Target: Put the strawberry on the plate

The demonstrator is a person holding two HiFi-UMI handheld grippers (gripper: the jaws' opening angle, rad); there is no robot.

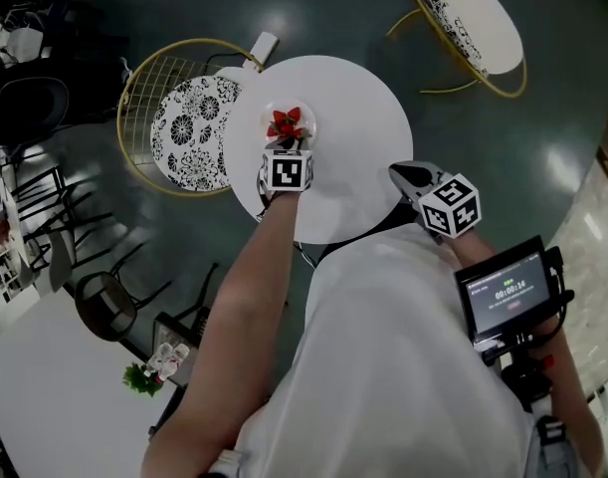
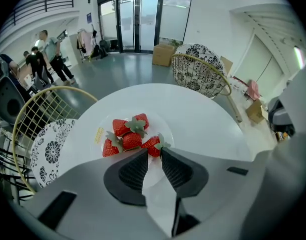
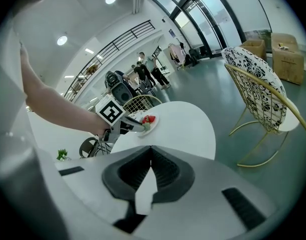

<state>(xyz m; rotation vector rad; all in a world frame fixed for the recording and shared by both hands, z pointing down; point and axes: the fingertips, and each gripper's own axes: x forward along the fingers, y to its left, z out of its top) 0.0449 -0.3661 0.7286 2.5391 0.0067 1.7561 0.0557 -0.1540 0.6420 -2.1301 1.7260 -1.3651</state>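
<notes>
Several red strawberries point(image 1: 287, 122) lie on a clear plate point(image 2: 164, 125) on the far left part of the round white table point(image 1: 363, 118). My left gripper point(image 2: 153, 153) reaches over the plate's near rim. Its jaws stand a little apart, with the nearest strawberry point(image 2: 151, 145) pinched between the tips and resting among the others. In the head view the left gripper point(image 1: 289, 145) points at the plate point(image 1: 266, 116). My right gripper point(image 1: 398, 172) hovers over the table's near right edge, shut and empty, with its tips point(image 3: 150, 148) meeting.
A gold wire chair with a patterned cushion point(image 1: 184, 132) stands left of the table, and a second one point(image 1: 468, 23) at the far right. People point(image 2: 47, 54) and a cardboard box point(image 2: 164, 54) are far off by the glass doors. A small monitor point(image 1: 507, 287) sits at the person's right side.
</notes>
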